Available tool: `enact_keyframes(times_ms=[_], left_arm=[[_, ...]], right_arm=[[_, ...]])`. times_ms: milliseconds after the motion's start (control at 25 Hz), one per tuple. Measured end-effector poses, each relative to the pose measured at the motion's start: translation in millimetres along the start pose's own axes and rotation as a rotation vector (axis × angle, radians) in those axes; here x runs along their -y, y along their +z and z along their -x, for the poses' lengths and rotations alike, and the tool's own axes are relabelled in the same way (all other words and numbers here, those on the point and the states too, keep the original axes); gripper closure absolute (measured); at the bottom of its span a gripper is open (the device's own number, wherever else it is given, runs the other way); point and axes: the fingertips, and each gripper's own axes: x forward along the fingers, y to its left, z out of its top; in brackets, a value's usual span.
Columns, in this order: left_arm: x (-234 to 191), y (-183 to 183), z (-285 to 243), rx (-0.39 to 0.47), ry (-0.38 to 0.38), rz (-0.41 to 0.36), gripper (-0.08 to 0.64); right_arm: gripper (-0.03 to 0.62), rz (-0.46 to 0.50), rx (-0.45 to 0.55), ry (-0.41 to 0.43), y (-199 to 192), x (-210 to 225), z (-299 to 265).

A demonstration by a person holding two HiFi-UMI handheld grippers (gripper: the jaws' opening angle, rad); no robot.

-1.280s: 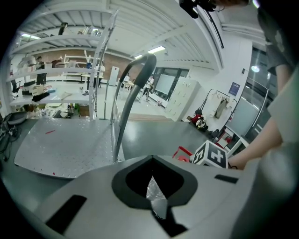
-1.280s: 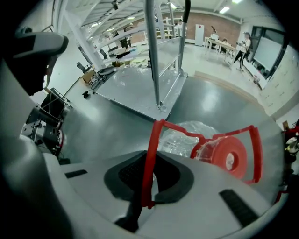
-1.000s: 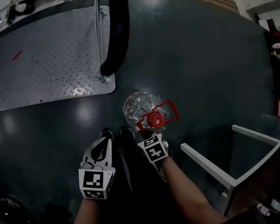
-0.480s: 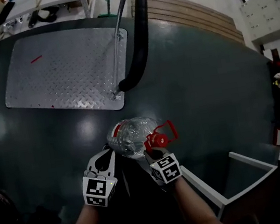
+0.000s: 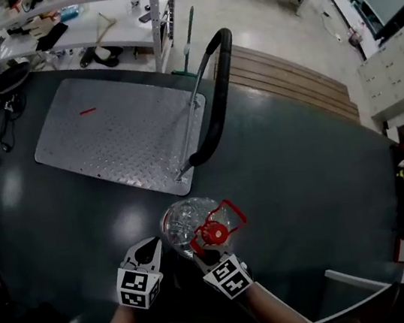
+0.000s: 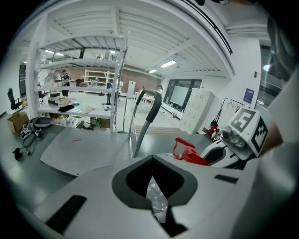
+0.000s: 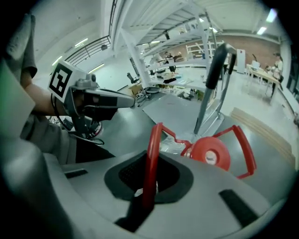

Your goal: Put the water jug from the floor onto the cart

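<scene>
Water jug [image 5: 182, 225] upright, cap [image 5: 215, 232] up, just short of the cart [image 5: 114, 136] at its push-bar corner; looks clear of the floor [image 5: 304, 179]. Right gripper [image 5: 206, 252] clamped on thin red plastic handle [image 5: 229, 212]; left gripper [image 5: 154, 245] shut, empty, beside the clear crinkly wall. Needs carrying forward-left onto diamond-plate steel.

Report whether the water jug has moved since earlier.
Yes. The water jug has come up off the floor, still short of the cart.
</scene>
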Motion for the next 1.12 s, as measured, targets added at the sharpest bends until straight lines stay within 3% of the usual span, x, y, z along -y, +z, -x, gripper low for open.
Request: enact_keyframes(times_ms=[320, 600, 1120], left_arm=[[-11.8, 33.6, 36.3, 0.105, 0.078, 0.014, 0.554], [-45.3, 47.7, 52.0, 0.168, 0.064, 0.024, 0.554], [-188.5, 75.1, 91.3, 0.168, 0.022, 0.01, 0.554]], right_arm=[[0.578, 0.078, 0.059, 0.025, 42.8, -19.8, 12.8], [0.578, 0.067, 0.055, 0.035, 68.0, -45.5, -3.5], [0.577, 0.024, 0.036, -0.028, 167.5, -85.7, -84.7]])
